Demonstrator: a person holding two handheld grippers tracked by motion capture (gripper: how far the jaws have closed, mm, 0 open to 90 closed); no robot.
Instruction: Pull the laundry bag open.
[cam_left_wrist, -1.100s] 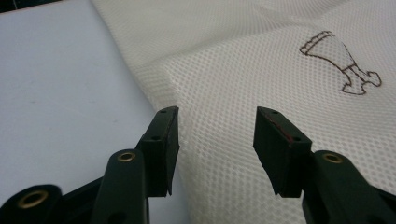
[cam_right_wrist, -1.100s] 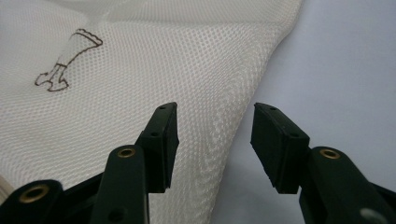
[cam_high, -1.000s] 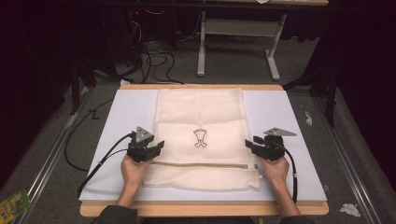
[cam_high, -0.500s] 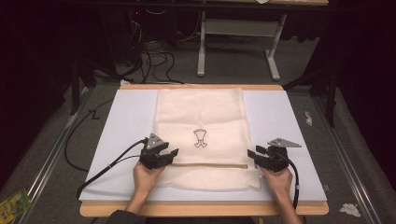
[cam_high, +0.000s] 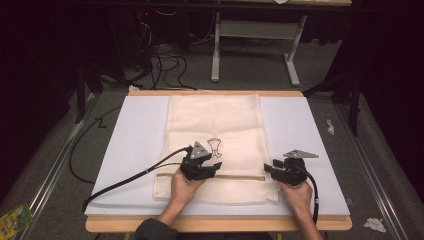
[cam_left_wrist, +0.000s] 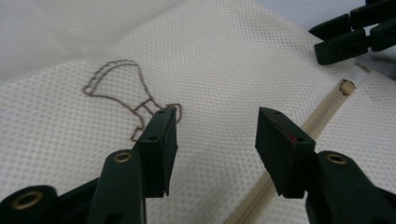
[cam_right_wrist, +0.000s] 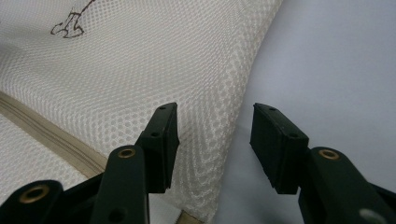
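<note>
Now the left hand-held gripper (cam_high: 210, 167) has slid rightward along the zipper (cam_high: 235, 176) of the mesh laundry bag (cam_high: 215, 125) lying flat on the tabletop (cam_high: 135, 150), jaws spread and empty, likely heading for the zipper pull (cam_left_wrist: 346, 87), which its own view shows. The right hand-held gripper (cam_high: 272, 169) has barely moved, jaws spread over the bag's edge.

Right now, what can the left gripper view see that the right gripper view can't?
The left gripper view alone has the zipper pull at the end of the zipper and the other gripper's black jaws at top right. The right gripper view alone has the mesh bag's side edge and the bare blue-white mat beside it. Both share the cream mesh bag, its tan zipper and the brown drawing, with open jaws holding nothing.
</note>
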